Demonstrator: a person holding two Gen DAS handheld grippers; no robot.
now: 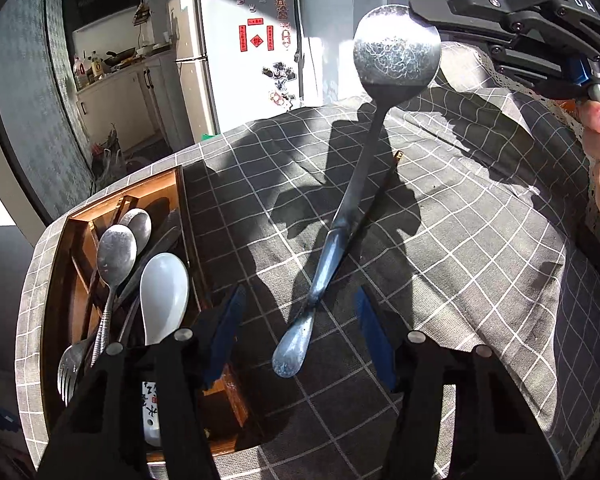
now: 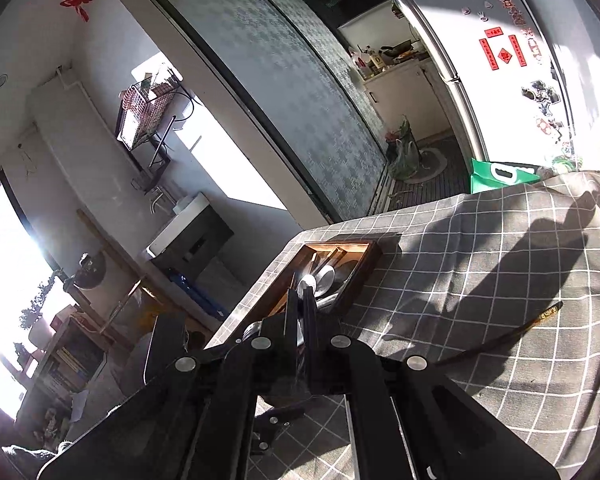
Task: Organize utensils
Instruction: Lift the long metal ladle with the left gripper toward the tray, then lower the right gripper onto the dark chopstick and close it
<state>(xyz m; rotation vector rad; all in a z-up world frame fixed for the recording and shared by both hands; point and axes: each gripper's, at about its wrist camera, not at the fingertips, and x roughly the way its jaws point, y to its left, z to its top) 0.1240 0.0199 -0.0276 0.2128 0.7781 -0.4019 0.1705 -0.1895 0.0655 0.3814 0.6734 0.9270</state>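
Left gripper (image 1: 300, 308): jaws apart, blue pads either side of the handle of the long metal spoon (image 1: 340, 232) but not pressing on it. Right gripper (image 1: 420, 10): closed, tip meeting the far rim of the spoon's bowl, so it seems to carry the spoon alone, clear of the checked tablecloth (image 1: 460, 260). Its own view does not show the pinch clearly. Spoon slopes from the bowl, high and far right, to the handle end, low and near. Wooden tray (image 1: 184, 208) lies to the left with spoons, a white ceramic spoon (image 1: 164, 296) and a fork crowded together. One chopstick (image 1: 394, 164) lies loose beneath the spoon. Risks, as judged: an edge pinch on a smooth curved bowl with the long handle as lever may let the spoon swing or slip free. The handle may also catch the tray wall or jam on the piled spoons.
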